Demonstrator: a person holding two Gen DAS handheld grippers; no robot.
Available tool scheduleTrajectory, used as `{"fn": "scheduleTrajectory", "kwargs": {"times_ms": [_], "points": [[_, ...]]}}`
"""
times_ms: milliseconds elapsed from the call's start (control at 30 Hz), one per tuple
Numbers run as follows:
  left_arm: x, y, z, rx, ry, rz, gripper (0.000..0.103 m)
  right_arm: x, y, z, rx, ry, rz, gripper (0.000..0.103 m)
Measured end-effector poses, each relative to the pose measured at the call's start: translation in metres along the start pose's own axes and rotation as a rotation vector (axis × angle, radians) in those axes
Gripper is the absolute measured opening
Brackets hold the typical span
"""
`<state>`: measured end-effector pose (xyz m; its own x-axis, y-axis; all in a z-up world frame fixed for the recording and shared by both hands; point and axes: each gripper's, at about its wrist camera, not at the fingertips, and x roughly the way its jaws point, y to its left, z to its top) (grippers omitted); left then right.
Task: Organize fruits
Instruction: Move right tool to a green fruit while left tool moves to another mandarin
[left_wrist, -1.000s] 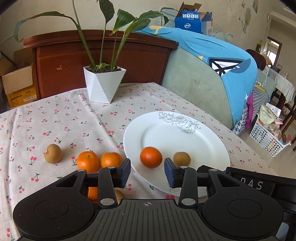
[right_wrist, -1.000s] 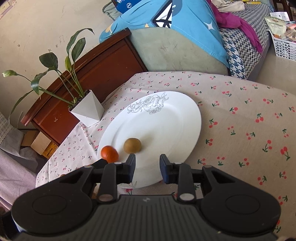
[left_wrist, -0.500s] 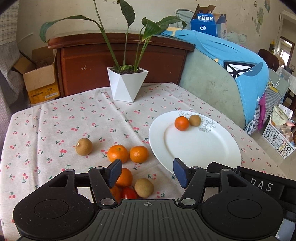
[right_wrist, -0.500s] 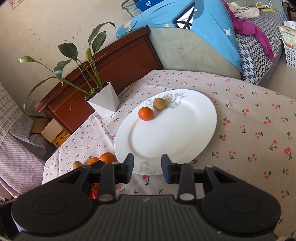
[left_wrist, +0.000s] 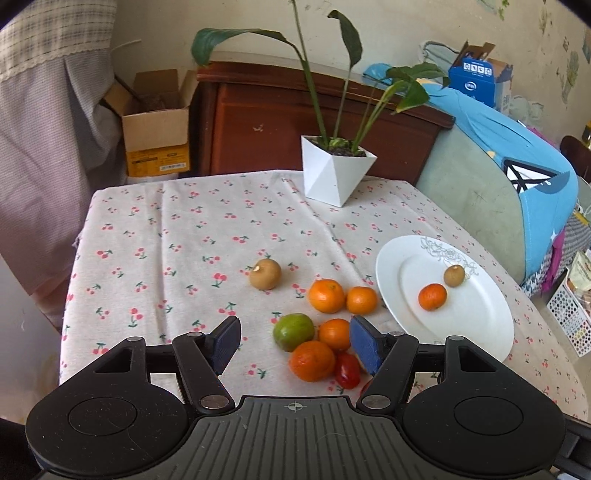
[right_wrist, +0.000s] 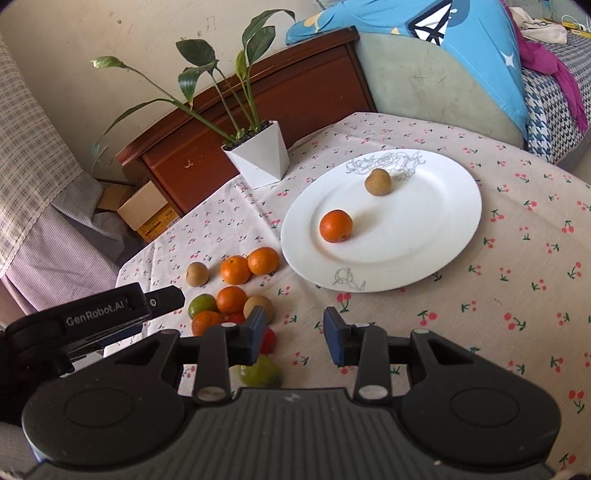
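A white plate (left_wrist: 476, 332) (right_wrist: 424, 236) holds one orange (left_wrist: 432, 296) (right_wrist: 335, 225) and one brown kiwi-like fruit (left_wrist: 454, 275) (right_wrist: 378, 181). Left of it on the cherry-print cloth lies a loose cluster: several oranges (left_wrist: 326, 296) (right_wrist: 235, 269), a green fruit (left_wrist: 294, 331) (right_wrist: 201, 305), a red fruit (left_wrist: 347, 370), brown fruits (left_wrist: 265, 274) (right_wrist: 197, 274). My left gripper (left_wrist: 295, 345) is open and empty, its jaws standing just before the cluster. My right gripper (right_wrist: 293, 334) is open and empty, over the cloth in front of the plate. A yellow-green fruit (right_wrist: 258, 371) lies under its left finger.
A white pot with a tall green plant (left_wrist: 336, 173) (right_wrist: 262, 155) stands at the back of the table. Behind are a wooden cabinet (left_wrist: 295, 122), a cardboard box (left_wrist: 157, 125) and a sofa with a blue cover (left_wrist: 517, 177). The table edge runs along the left.
Both grippers have pulled back and to the left from the plate. The left jaws have opened wider. The fruit cluster now sits between and in front of the left jaws.
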<state>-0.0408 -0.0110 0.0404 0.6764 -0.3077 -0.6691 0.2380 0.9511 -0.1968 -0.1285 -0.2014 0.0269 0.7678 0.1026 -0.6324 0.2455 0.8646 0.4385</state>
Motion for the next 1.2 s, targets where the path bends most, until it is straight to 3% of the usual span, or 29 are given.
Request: {"fn": "scheduleTrajectory", "kwargs": {"times_ms": [367,667,800,1200], "points": [[-0.008,0.030,-0.007,-0.048,0.009,0.025,0.066,0.010,0.017,-0.019,-0.066,0.071,0.032,0.040],[-0.005,0.035,-0.016,-0.022,0.028,0.030,0.066,0.027,0.028,-0.028,-0.116,0.099,0.011,0.040],[-0.001,0.032,-0.021,-0.001,0.044,0.026,0.066,0.028,0.031,-0.031,-0.155,0.085,-0.008,0.032],[0.014,0.010,-0.033,0.063,0.064,-0.025,0.065,0.019,0.008,-0.022,-0.058,0.061,-0.096,0.032]]}}
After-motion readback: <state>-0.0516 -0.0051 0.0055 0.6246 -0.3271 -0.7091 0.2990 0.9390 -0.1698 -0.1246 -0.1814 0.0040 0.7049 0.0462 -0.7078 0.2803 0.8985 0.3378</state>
